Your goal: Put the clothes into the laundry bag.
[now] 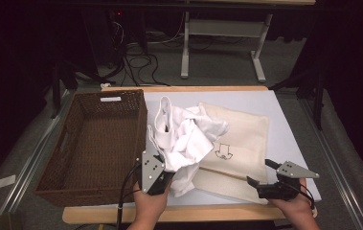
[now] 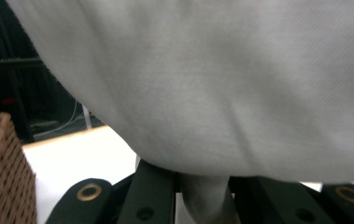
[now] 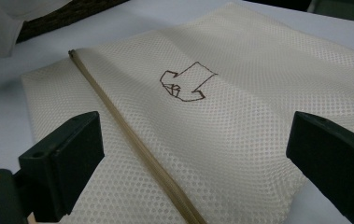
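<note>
Where the desk (image 1: 284, 103) spreads out ahead of both claws, a brown wicker basket (image 1: 93, 143) stands just to the left of the left claw (image 1: 162, 181). Next in size is the cream mesh laundry bag (image 1: 243, 132), lying flat ahead of the right claw (image 1: 261, 173) and just right of the left one; in the right gripper view its tan zipper (image 3: 132, 147) runs between the two jaws and a small brown drawing (image 3: 186, 83) sits farther out on the mesh (image 3: 240, 140). The white garment (image 1: 184, 136) is crumpled in a heap that rises from the left claw and spreads ahead of it, partly over the left edge of the bag and beside the basket's right wall. The left claw is closed narrow on a fold of that garment: in the left gripper view the white cloth (image 2: 212, 93) billows right above the jaws and a pinch of it (image 2: 207, 200) is squeezed between them. The right claw stands wide, gripping nothing, its jaws low over the near end of the bag; whether they touch the mesh cannot be told.
</note>
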`<state>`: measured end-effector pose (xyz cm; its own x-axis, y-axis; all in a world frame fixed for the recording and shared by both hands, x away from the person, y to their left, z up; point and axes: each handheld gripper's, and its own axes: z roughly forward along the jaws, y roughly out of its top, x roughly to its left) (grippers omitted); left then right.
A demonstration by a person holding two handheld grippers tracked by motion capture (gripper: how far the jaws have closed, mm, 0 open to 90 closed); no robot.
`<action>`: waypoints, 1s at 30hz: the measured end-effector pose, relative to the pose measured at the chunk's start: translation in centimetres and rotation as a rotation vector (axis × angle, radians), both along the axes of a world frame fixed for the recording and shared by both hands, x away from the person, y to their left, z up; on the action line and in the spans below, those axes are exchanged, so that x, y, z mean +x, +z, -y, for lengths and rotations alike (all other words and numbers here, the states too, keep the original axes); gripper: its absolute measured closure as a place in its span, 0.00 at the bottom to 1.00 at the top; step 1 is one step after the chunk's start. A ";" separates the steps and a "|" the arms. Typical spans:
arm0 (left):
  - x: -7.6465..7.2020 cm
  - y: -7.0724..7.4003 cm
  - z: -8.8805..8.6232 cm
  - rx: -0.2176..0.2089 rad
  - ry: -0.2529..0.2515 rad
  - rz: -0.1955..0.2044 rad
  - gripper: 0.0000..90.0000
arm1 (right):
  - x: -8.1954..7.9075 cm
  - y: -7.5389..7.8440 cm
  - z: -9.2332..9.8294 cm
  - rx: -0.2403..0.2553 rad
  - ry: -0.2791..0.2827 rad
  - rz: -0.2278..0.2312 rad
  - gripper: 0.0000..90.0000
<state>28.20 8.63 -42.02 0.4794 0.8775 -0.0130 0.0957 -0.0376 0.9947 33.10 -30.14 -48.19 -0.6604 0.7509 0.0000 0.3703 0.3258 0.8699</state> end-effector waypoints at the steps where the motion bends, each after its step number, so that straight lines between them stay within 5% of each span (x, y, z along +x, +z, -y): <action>1: 0.0 0.0 0.0 0.000 0.000 0.000 0.90 | 0.0 0.0 0.0 0.000 0.000 0.000 0.06; 6: -1.7 -1.8 -0.5 -0.005 -0.012 -0.001 0.90 | 0.1 -0.3 -0.8 -0.019 0.019 -0.005 0.09; 12: -1.6 -2.1 -1.0 -0.008 -0.026 0.013 0.90 | 1.6 -0.2 -2.6 -0.043 0.028 -0.032 0.17; 17: -1.4 -2.5 -1.3 -0.025 -0.038 -0.017 0.90 | 3.2 -0.2 -3.7 -0.065 0.026 -0.078 0.29; 25: -1.8 -2.2 -2.1 -0.040 -0.006 0.006 0.90 | 2.8 -1.5 -3.7 -0.096 0.032 -0.122 0.32; 30: -1.8 -2.2 -2.2 -0.041 0.005 0.000 0.90 | 2.9 -2.1 -4.3 -0.141 0.081 -0.137 0.40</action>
